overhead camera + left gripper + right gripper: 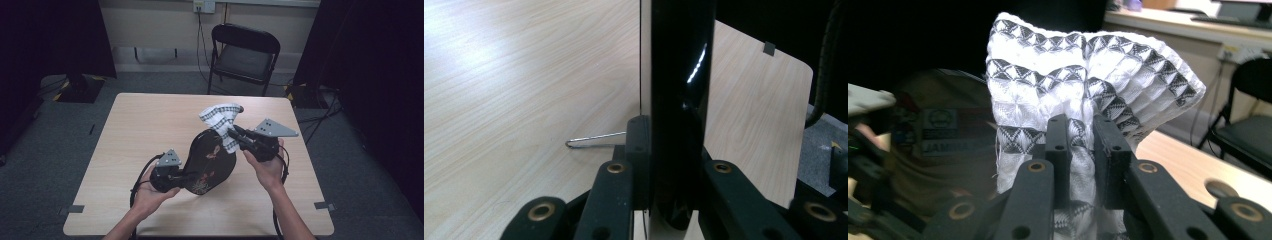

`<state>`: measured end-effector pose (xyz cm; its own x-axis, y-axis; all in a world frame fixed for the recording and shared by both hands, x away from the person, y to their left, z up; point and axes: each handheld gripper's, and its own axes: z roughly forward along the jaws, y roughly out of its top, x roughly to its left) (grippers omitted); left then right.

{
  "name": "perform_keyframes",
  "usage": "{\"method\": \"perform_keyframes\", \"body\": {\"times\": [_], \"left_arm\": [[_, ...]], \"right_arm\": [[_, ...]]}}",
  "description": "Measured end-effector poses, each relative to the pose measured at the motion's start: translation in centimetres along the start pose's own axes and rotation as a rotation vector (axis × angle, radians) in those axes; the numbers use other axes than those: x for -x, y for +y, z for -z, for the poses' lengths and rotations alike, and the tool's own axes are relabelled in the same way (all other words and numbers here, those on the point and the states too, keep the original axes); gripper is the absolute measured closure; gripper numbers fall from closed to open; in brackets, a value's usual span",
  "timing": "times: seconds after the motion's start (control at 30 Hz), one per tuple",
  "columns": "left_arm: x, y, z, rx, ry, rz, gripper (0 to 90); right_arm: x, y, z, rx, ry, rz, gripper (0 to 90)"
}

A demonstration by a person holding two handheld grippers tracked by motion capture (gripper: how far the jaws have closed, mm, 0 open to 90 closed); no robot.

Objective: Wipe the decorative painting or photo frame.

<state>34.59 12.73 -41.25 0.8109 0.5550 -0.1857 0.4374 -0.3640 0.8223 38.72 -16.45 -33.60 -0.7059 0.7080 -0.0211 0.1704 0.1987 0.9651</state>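
Near the desk's point(125, 150) front edge, left gripper point(181, 176) clamped on the rim of a black lacquered tray point(210, 160), held tilted on edge above the desk's middle; jaws pressed against both faces of the glossy rim. Farther back, toward the right edge, right gripper point(235, 134) pinching a white-and-black patterned cloth point(220, 117) against the tray's upper part. Beyond the far edge, a black folding chair point(245, 55).

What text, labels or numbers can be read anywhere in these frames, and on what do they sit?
No text reads with certainty.
The label, seen in the glossy black tray in the right gripper view: rows of print and a round mark, too blurred to read.
The wall socket: too small to show any marking.
The checked cloth: woven pattern, no lettering.
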Motion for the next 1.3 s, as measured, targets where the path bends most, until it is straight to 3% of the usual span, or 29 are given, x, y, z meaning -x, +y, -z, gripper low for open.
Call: {"method": "perform_keyframes", "body": {"times": [0.13,0.23,0.4,0.5,0.63,0.77,1.03,1.1,1.3], "left_arm": [[0.1,0.0,0.0,0.002,0.011,-0.007,80.7],[0.3,0.0,0.0,-0.001,0.017,-0.009,80.5],[0.3,0.0,0.0,0.004,0.013,-0.014,80.5],[0.3,-0.1,0.0,0.001,-0.002,-0.024,80.6],[0.5,-0.2,0.1,-0.001,-0.01,-0.032,80.5],[0.5,-0.2,0.1,-0.001,-0.011,-0.03,80.4],[0.4,-0.1,0.1,-0.011,-0.012,-0.038,80.3],[0.4,-0.1,0.1,-0.011,-0.015,-0.034,80.4],[0.4,0.0,0.0,-0.008,-0.011,-0.036,80.4]], "right_arm": [[1.4,-0.9,0.1,-0.019,-0.035,-0.042,79.3],[1.5,-0.9,0.0,-0.018,-0.037,-0.045,79.3],[0.3,0.1,-0.2,0.017,0.017,-0.015,79.3],[-1.4,1.0,0.0,0.033,0.05,0.034,79.2],[-2.6,1.7,0.2,0.039,0.049,0.054,78.6],[-1.8,1.4,0.0,0.026,0.041,0.029,79.1],[1.1,0.2,-0.1,-0.005,-0.032,-0.036,79.6],[1.0,0.5,-0.2,0.0,-0.013,-0.036,79.6],[-1.6,2.4,-0.8,0.05,0.077,0.013,79.7]]}}
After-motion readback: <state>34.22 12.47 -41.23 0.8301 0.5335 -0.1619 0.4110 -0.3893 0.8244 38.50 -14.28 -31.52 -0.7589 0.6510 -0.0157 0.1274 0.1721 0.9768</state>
